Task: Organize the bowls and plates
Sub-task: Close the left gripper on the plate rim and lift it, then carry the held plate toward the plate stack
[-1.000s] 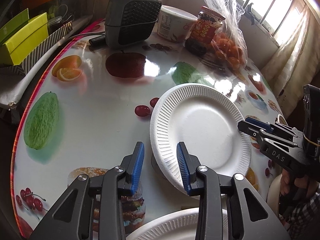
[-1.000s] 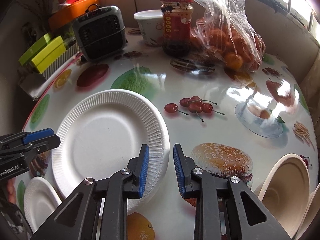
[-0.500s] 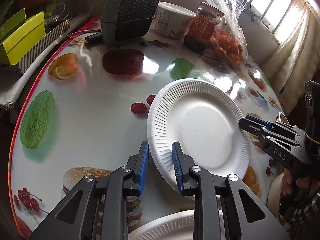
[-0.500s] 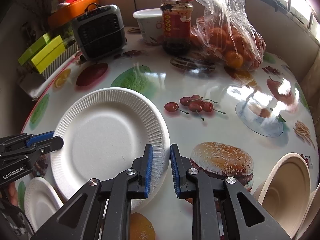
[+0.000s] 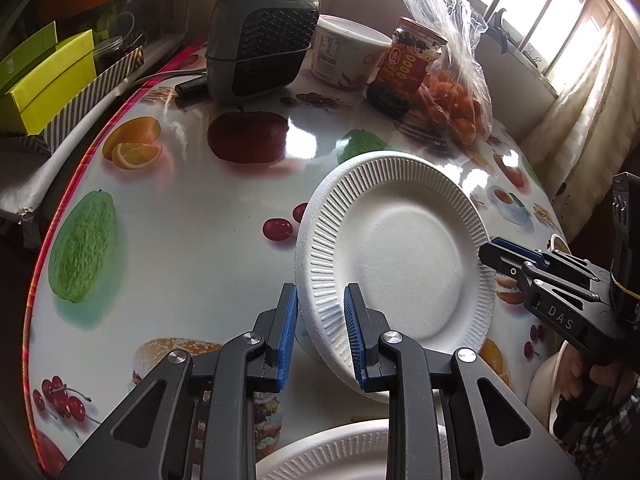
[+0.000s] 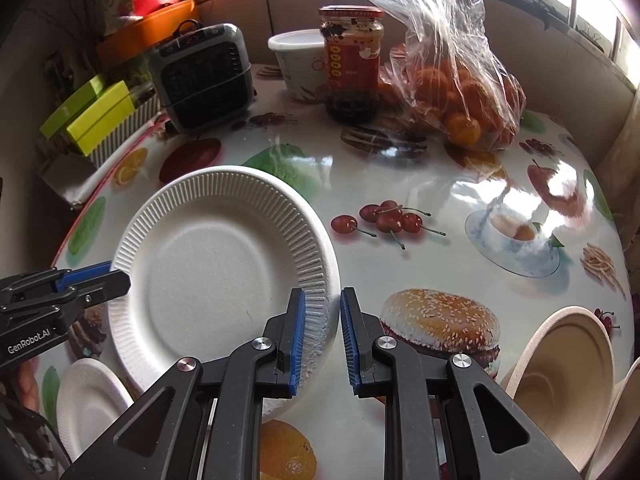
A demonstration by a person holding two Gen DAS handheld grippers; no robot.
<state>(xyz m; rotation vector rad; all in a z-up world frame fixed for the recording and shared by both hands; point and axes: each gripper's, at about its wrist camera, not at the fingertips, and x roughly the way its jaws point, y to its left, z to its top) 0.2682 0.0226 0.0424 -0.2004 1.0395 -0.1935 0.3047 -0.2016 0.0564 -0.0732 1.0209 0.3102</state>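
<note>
Paper plate (image 5: 404, 256) face-up, tilted, rim between both grippers' pads.

On the worktop (image 6: 440, 184) the large plate (image 6: 216, 264) lies between the left tool (image 5: 320, 332) and right tool (image 6: 322, 330), behind it stand a heater (image 6: 204, 76), tub (image 6: 296, 64), jar (image 6: 352, 64) and fruit bag (image 6: 460, 92), bowls (image 6: 560, 364) at right.

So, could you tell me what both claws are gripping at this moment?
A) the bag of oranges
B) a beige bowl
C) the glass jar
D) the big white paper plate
D: the left claw and the right claw each pinch the ribbed rim of the plate from opposite sides, while the jar, bowl and bag stand untouched.
</note>
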